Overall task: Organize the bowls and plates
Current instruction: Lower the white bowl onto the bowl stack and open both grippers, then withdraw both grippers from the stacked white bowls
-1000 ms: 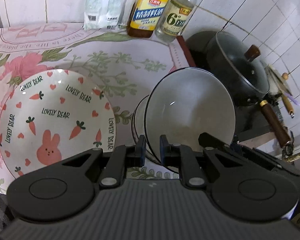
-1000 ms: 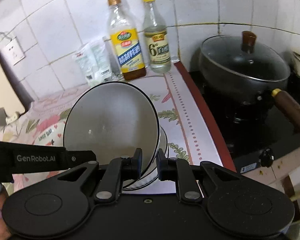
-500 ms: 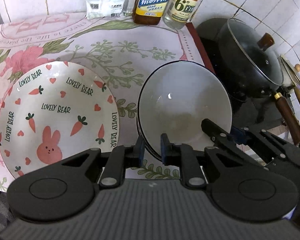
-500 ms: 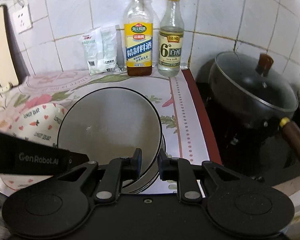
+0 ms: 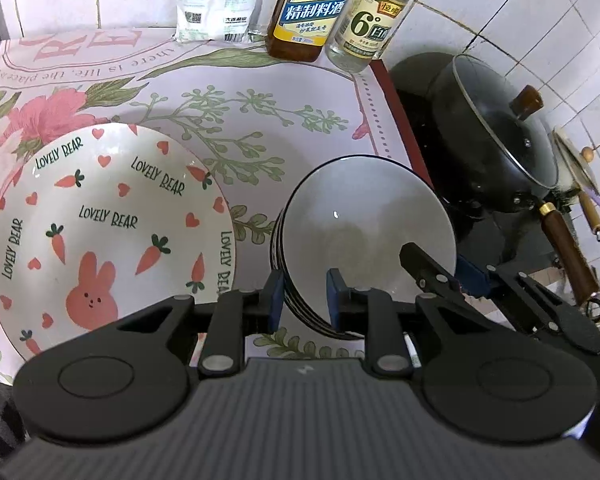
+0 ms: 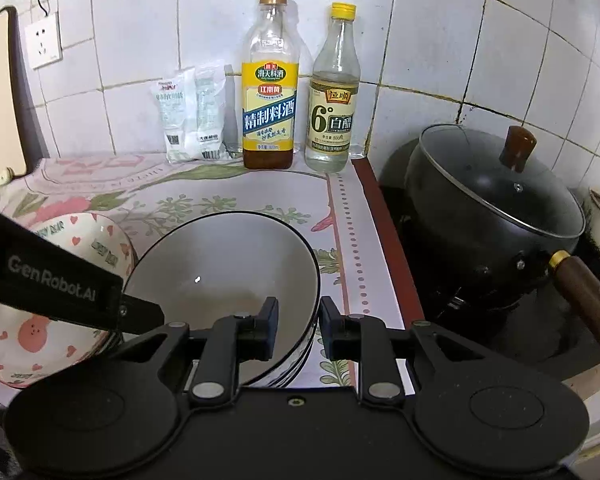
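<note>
Grey-glazed and dark-rimmed, the top bowl (image 5: pixel 364 220) sits nested on the bowl stack (image 5: pixel 296 300) on the floral mat (image 5: pixel 236 92), just right of the carrot-print plate (image 5: pixel 104 232) and left of the black pot (image 5: pixel 496 136).

I have both grippers on its near rim. The left gripper (image 5: pixel 302 296) straddles the rim at its near-left edge, one pad outside the stack and one inside the bowl. The right gripper (image 6: pixel 298 326) straddles the near-right edge the same way. Both sets of jaws have just been opening: they stand narrow, with a gap showing on each side of the rim, so I judge neither is pressing the bowl now.

What matters next is that the rim still runs between the pads of both grippers. A bowl has no long axis; the rim curves away from me on each side. Each hand should back off along its own pointing line, up and toward me, or a pad will catch the rim and tip the stack.
</note>
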A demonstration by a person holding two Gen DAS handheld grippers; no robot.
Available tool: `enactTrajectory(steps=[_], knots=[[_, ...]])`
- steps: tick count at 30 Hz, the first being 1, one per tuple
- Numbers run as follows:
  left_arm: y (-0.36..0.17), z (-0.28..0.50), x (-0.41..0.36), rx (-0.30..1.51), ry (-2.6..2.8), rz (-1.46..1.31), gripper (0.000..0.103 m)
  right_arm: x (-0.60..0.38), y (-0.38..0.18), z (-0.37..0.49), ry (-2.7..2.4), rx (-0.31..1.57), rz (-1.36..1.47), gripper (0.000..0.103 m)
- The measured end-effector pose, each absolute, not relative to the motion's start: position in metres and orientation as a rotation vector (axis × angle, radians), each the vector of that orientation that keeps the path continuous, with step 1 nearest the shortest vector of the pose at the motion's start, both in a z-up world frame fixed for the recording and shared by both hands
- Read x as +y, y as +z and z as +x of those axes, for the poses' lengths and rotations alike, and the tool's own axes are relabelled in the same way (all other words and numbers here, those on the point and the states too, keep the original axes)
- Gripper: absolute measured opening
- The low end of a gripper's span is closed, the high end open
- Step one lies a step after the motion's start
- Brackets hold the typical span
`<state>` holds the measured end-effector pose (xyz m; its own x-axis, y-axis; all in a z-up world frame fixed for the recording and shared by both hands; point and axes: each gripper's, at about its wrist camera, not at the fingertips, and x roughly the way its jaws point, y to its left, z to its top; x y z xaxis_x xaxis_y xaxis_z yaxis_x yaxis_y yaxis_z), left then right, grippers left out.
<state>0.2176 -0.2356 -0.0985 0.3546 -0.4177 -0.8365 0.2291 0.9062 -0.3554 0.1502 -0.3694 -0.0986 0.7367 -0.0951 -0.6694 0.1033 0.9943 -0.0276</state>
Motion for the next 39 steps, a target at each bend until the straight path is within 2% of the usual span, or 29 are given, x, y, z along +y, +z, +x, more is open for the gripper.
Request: enactTrajectory(steps=[6,8,13,18,21,27,33,34,35,39], knots=[[-0.09,0.201,-0.222,1.093,-0.441,-0.203,0.024,-0.368,-0.085,0.122,-0.036,0.677,0.029,0.033],[-0.086,0.196,-0.215,1.07,-0.445,-0.213,0.025,-0.364,-0.08,0.109,0.008,0.648,0.027,0.042],[-0.077,0.175,-0.2,1.008,-0.455,-0.227,0.027,-0.355,-0.071,0.083,0.069,0.589,0.005,0.048],[-0.076,0.156,-0.195,0.975,-0.469,-0.197,0.027,-0.346,-0.069,0.071,0.075,0.573,-0.034,0.05],[-0.076,0.148,-0.192,0.953,-0.476,-0.192,0.028,-0.343,-0.069,0.064,0.086,0.565,-0.041,0.057],[-0.084,0.14,-0.193,0.928,-0.445,-0.178,0.034,-0.34,-0.076,0.058,0.108,0.577,-0.064,0.058],[-0.096,0.137,-0.194,0.916,-0.465,-0.221,0.043,-0.349,-0.099,0.056,0.114,0.587,-0.06,0.068],[-0.099,0.137,-0.194,0.909,-0.476,-0.243,0.051,-0.35,-0.104,0.056,0.12,0.589,-0.065,0.073],[-0.101,0.136,-0.194,0.907,-0.484,-0.258,0.054,-0.35,-0.11,0.056,0.123,0.592,-0.071,0.074],[-0.112,0.137,-0.199,0.898,-0.498,-0.274,0.056,-0.352,-0.135,0.057,0.124,0.568,-0.089,0.078]])
